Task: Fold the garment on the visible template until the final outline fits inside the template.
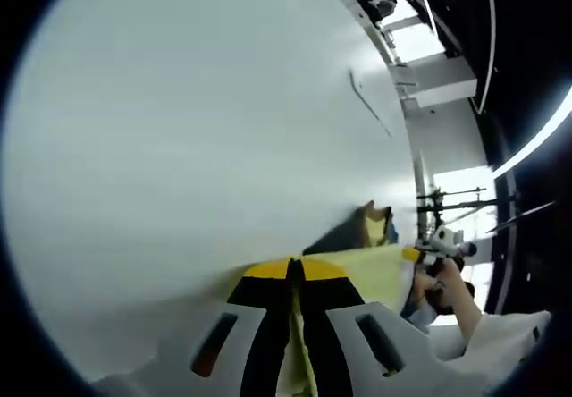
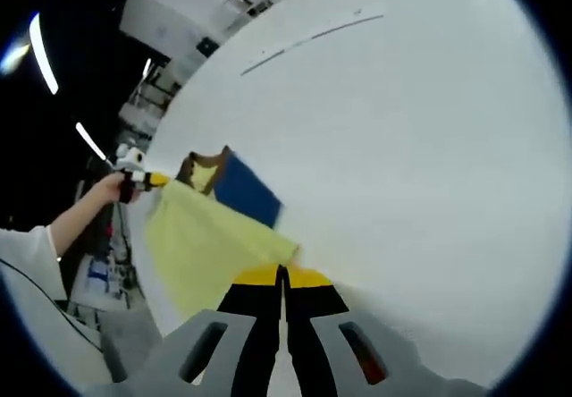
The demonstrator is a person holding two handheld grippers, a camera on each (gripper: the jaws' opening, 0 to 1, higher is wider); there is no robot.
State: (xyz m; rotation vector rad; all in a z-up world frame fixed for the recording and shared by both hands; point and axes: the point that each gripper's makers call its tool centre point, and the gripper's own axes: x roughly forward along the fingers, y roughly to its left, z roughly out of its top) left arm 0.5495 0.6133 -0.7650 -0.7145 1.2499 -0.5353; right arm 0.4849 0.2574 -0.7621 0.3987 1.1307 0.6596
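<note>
A pale yellow garment (image 1: 366,272) hangs stretched between my two grippers over a white table (image 1: 179,129). My left gripper (image 1: 295,267) is shut on one end of it, cloth showing between its jaws. My right gripper (image 2: 282,276) is shut on the other end of the garment (image 2: 201,245). Each gripper appears in the other's view: the right gripper (image 1: 429,254) at the right, the left gripper (image 2: 147,181) at the left in a hand. The blue template (image 2: 248,196) lies flat on the table beyond the cloth, partly hidden by it; it looks dark (image 1: 340,236) in the left gripper view.
A brownish object (image 2: 207,166) lies at the template's far end. A thin dark line (image 2: 304,38) marks the table farther off. The person's hand (image 2: 98,196) and white sleeve (image 2: 27,254) are at the left. Shelving and equipment (image 1: 429,75) stand past the table's edge.
</note>
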